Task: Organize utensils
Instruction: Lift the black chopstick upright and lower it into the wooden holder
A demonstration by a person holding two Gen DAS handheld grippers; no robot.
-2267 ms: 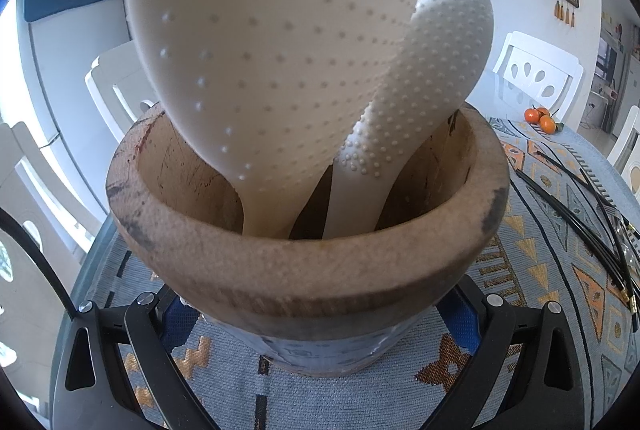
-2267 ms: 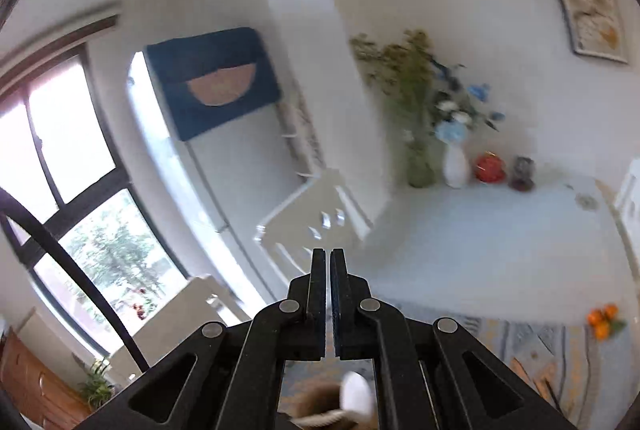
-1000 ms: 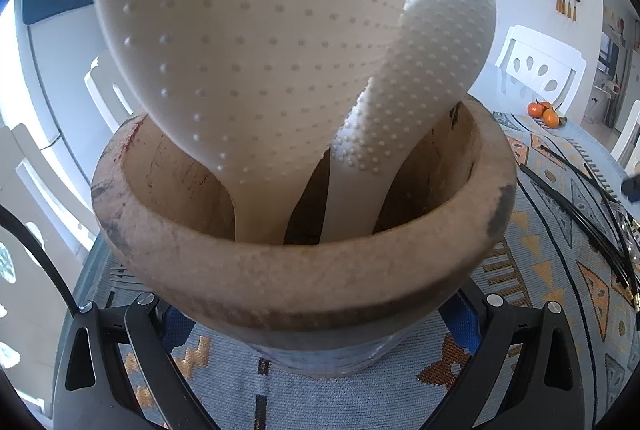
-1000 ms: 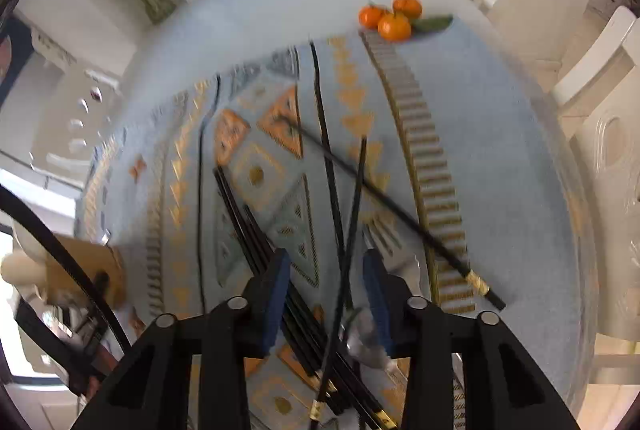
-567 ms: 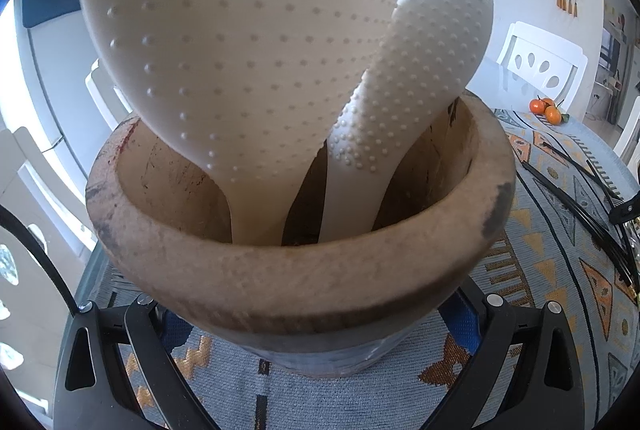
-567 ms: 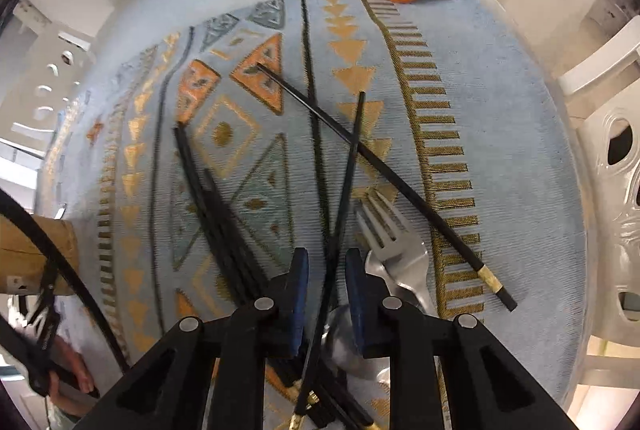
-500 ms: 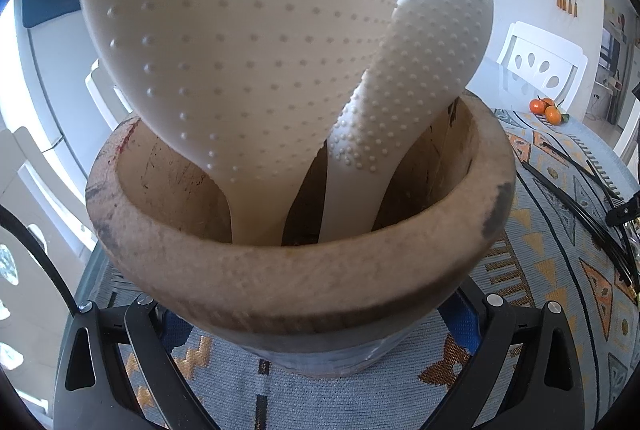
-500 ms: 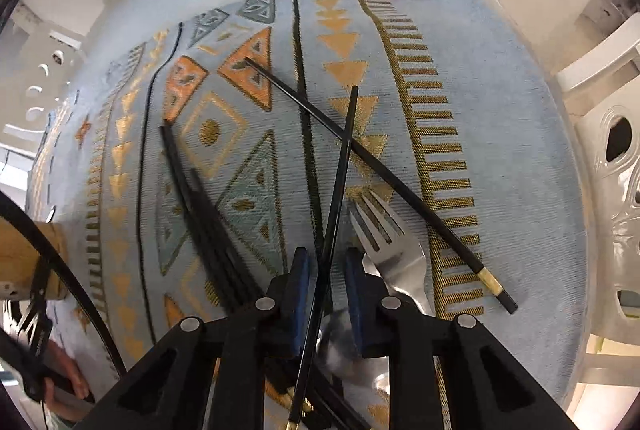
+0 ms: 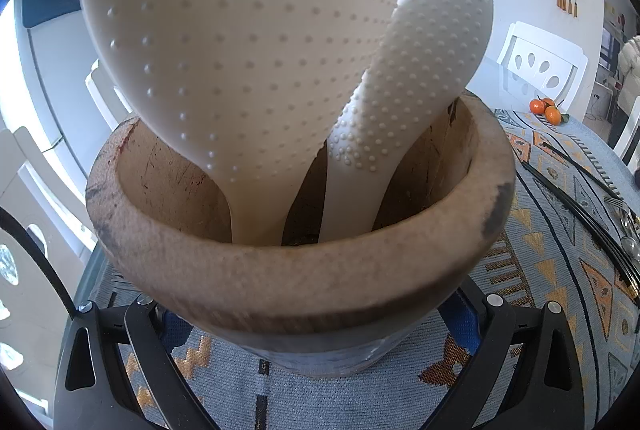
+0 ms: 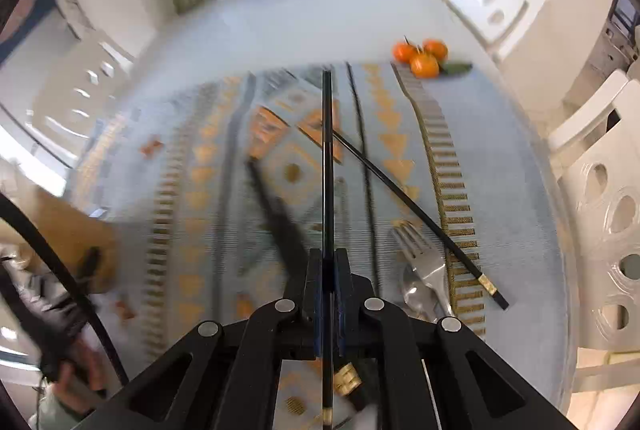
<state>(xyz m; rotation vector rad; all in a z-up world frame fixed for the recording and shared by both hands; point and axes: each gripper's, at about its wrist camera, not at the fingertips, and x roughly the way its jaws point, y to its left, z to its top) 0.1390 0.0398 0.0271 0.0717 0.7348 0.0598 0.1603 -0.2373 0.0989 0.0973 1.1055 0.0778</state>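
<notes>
Chopstick (image 10: 328,166) clamped in right hand-held gripper (image 10: 328,270), seemingly clear of cloth (image 10: 500,166); left hand-held gripper (image 9: 316,314) astride holder (image 9: 280,282)

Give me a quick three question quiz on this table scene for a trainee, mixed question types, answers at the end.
1. True or false: the right hand-held gripper is shut on a black chopstick.
2. What stands in the wooden holder? A) white paddles B) forks C) knives
3. Fill in: beside the fork lies a loose ____ with a gold end.

Key: 1 true; 2 A, the white paddles; 3 chopstick.
</notes>
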